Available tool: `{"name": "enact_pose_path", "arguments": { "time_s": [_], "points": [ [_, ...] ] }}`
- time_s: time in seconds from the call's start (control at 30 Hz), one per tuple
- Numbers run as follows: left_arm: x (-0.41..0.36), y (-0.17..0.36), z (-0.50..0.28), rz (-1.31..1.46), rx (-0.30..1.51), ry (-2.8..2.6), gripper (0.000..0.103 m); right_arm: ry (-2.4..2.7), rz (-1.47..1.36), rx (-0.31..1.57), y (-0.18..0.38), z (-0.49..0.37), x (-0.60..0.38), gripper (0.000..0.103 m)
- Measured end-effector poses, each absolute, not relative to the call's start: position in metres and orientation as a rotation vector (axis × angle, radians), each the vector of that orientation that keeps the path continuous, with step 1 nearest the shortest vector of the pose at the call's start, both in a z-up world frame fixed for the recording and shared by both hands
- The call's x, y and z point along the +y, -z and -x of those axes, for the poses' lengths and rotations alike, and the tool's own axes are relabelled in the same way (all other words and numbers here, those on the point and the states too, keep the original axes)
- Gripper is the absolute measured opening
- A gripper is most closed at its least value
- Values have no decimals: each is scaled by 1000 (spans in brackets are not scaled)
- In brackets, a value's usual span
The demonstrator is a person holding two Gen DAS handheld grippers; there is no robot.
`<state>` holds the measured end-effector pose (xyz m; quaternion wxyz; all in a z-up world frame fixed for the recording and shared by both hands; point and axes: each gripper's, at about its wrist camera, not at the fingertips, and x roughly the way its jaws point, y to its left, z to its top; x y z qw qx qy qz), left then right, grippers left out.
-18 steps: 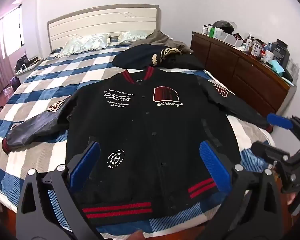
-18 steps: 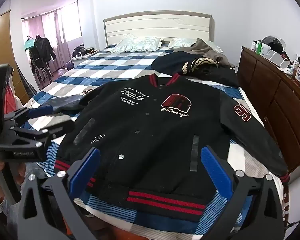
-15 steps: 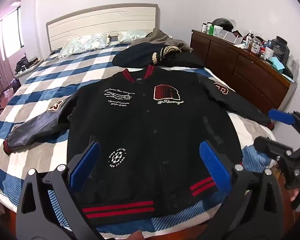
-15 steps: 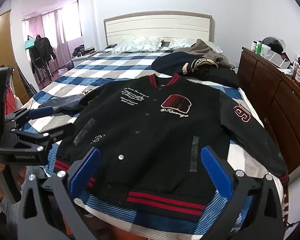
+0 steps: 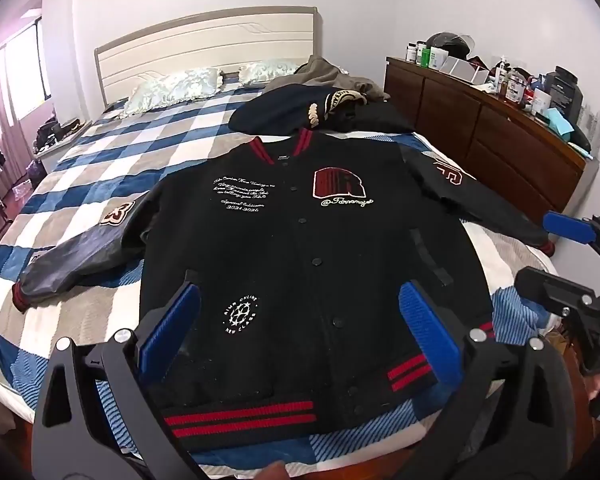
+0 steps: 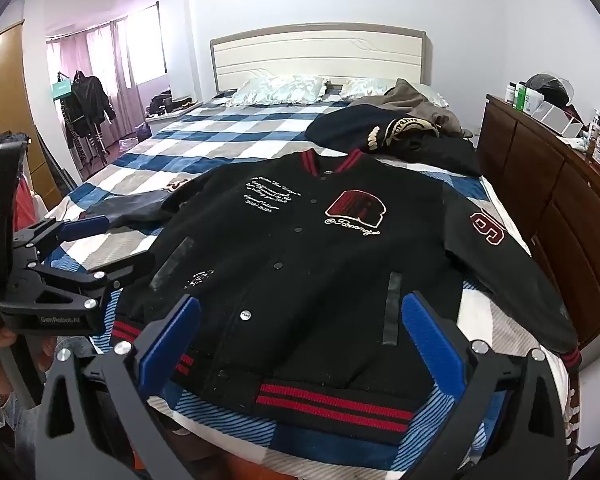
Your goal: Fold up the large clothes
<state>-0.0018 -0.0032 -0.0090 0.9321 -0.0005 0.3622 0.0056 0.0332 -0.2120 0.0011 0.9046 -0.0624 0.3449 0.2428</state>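
Black with red-striped collar and hem, the varsity jacket [image 5: 300, 280] lies face up and buttoned at the foot of the bed [image 5: 112, 184], both sleeves spread out to the sides, so no fold looks made yet and the whole job is still ahead. Left gripper [image 5: 298, 334] and right gripper [image 6: 300, 334] hover over the hem, jaws wide and holding nothing. Beyond it, a checked blue, white and grey bedspread carries a dark clothes heap [image 5: 324, 110] near the pillows [image 5: 172, 88], with a cluttered wooden dresser [image 5: 500, 132] alongside.

Jacket [image 5: 300, 280] flat between spread tongs [image 5: 300, 330]
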Motion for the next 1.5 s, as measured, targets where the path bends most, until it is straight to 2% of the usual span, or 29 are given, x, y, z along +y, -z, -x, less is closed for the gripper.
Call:
{"name": "enact_pose_path", "arguments": {
  "time_s": [1.5],
  "points": [
    [-6,8,10,-50,729,-44,98,-495,140,711,1,-31,-212,99]
  ]
}}
